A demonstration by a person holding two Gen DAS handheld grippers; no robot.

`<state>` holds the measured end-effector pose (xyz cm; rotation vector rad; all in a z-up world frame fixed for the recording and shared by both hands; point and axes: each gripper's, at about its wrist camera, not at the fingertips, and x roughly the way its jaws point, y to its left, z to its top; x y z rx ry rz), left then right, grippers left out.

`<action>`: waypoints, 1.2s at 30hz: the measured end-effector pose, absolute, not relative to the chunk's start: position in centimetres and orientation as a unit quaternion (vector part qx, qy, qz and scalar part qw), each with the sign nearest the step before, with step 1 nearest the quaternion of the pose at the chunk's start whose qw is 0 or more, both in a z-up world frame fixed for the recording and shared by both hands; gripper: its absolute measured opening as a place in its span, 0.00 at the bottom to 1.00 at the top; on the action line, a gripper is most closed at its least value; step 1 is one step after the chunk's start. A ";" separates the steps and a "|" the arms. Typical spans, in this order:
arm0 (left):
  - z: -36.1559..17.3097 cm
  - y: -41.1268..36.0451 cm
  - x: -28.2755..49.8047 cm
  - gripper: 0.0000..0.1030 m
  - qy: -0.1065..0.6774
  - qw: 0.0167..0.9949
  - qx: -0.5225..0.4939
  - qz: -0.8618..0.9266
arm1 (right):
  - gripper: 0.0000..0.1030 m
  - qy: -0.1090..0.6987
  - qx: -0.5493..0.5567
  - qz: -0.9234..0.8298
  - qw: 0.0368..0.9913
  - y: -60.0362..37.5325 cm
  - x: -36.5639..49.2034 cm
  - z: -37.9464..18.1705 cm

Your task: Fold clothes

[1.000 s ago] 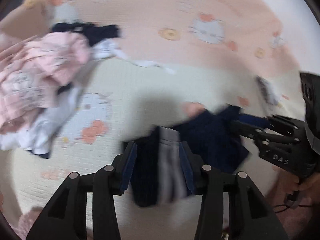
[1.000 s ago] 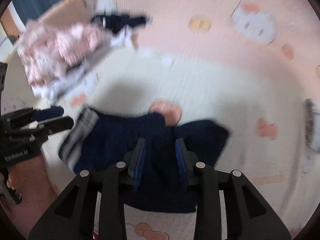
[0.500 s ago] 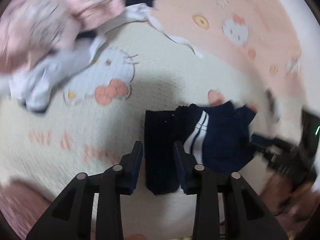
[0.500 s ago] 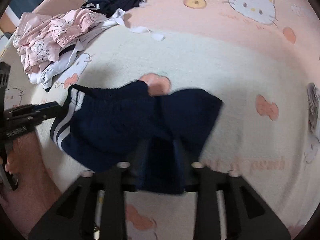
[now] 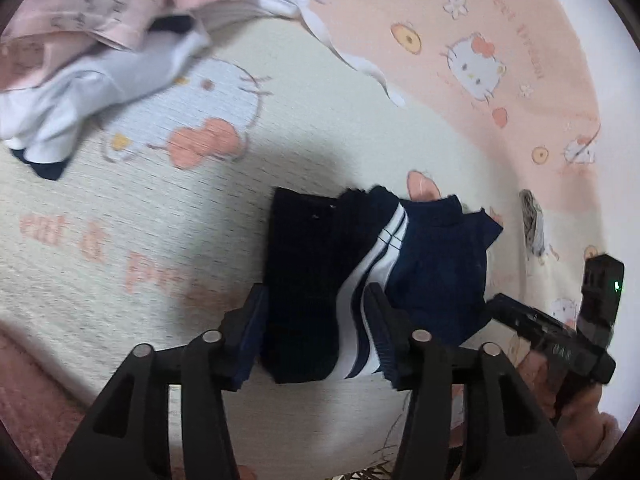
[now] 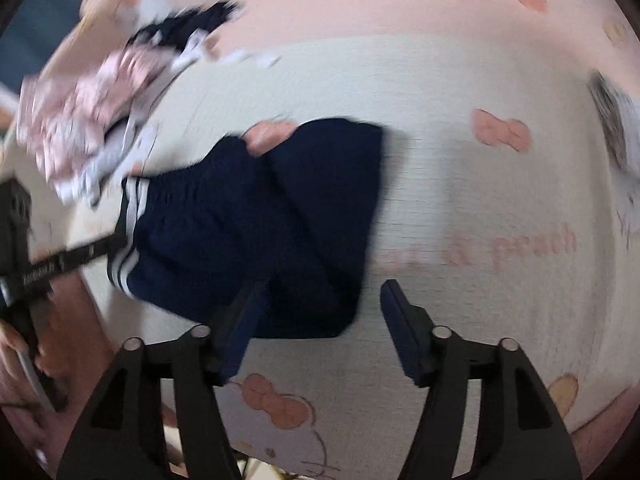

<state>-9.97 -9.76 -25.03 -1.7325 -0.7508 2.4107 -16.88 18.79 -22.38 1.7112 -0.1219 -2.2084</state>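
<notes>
Navy shorts (image 5: pixel 360 264) half-folded; my left claw (image 5: pixel 316 332) grips the striped edge, right claw (image 6: pixel 320 320) wide open — pile (image 5: pixel 100 36) untouched.

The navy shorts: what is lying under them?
The navy shorts lie on the cream Hello Kitty blanket; a pink printed bow shows at their far edge. Whatever print lies beneath the fabric is covered.
</notes>
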 end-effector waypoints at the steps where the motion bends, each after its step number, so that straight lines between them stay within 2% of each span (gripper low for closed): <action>1: -25.2 -9.4 -10.0 0.54 -0.237 0.038 -0.568 0.787 | 0.66 -0.046 0.608 -0.775 0.166 19.0 -17.2 -22.6; 4: -25.4 -8.4 -10.0 0.56 -0.217 0.032 -0.572 0.790 | 0.68 -0.050 0.623 -0.762 0.168 18.6 -18.0 -23.9; 5: -25.4 -8.1 -9.9 0.56 -0.215 0.032 -0.571 0.792 | 0.76 -0.047 0.623 -0.762 0.172 18.2 -18.0 -24.1; 6: -25.5 -7.9 -9.7 0.55 -0.213 0.032 -0.569 0.793 | 0.78 -0.041 0.618 -0.765 0.176 17.6 -17.9 -24.1; 8: -25.7 -7.6 -9.8 0.46 -0.213 0.034 -0.567 0.795 | 0.79 -0.004 0.616 -0.763 0.195 15.5 -17.5 -24.1; 11: -26.1 -7.2 -9.9 0.41 -0.214 0.033 -0.565 0.796 | 0.75 0.063 0.611 -0.762 0.204 12.9 -17.0 -24.6; 13: -25.9 -7.2 -10.2 0.28 -0.202 0.030 -0.565 0.799 | 0.54 0.065 0.601 -0.771 0.201 12.8 -16.8 -24.3; 14: -25.2 -6.9 -10.3 0.20 -0.195 0.033 -0.562 0.803 | 0.26 0.043 0.599 -0.771 0.212 13.2 -16.8 -23.9; 15: -24.4 -6.5 -10.3 0.18 -0.188 0.036 -0.558 0.807 | 0.20 0.020 0.602 -0.766 0.226 13.6 -16.8 -23.6; 17: -22.8 -5.8 -10.0 0.17 -0.174 0.042 -0.552 0.814 | 0.17 0.014 0.593 -0.768 0.242 13.7 -16.1 -22.4; 26: -14.1 2.6 -13.9 0.17 -0.132 0.147 -0.507 0.839 | 0.16 -0.016 0.523 -0.823 0.223 18.3 -17.7 -14.6; 31: -10.6 11.8 -20.0 0.17 -0.119 0.233 -0.482 0.836 | 0.16 -0.065 0.489 -0.853 0.172 26.5 -21.4 -10.2; 36: -10.0 21.6 -25.5 0.17 -0.101 0.285 -0.483 0.822 | 0.16 -0.091 0.480 -0.866 0.103 38.5 -23.6 -7.2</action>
